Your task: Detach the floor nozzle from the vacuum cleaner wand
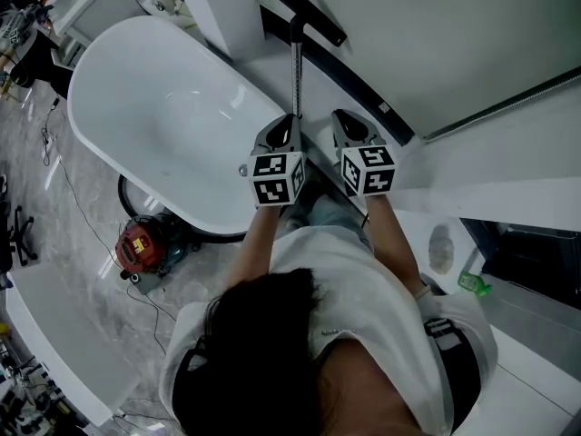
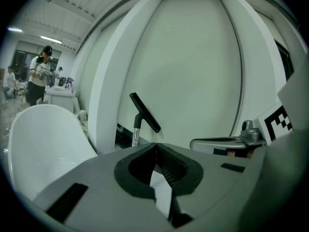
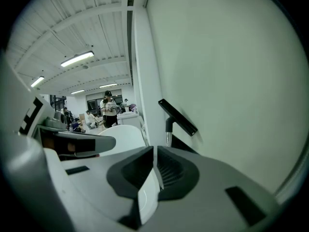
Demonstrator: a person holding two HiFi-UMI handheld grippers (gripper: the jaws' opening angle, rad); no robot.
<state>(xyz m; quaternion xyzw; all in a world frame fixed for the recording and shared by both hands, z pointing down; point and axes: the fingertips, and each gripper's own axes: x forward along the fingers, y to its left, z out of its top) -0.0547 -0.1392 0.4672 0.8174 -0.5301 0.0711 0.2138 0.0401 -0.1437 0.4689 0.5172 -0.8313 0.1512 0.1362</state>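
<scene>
The black floor nozzle (image 1: 306, 12) leans against the white wall, on the end of the metal wand (image 1: 295, 71). In the head view the wand runs down towards my left gripper (image 1: 283, 127), and its lower part is hidden behind that gripper. My left gripper (image 2: 155, 146) is shut with nothing in it; the nozzle (image 2: 145, 112) and wand (image 2: 135, 135) stand a little beyond its tips, slightly left. My right gripper (image 1: 349, 127) is beside the wand on the right. It (image 3: 154, 151) is also shut and empty, with the nozzle (image 3: 177, 117) ahead and to the right.
A white bathtub (image 1: 109, 107) fills the left, close to the wand. A red canister vacuum (image 1: 138, 246) sits on the marble floor below the tub. White wall panels (image 1: 454, 34) stand ahead and to the right. People (image 2: 38, 79) stand far off in the room.
</scene>
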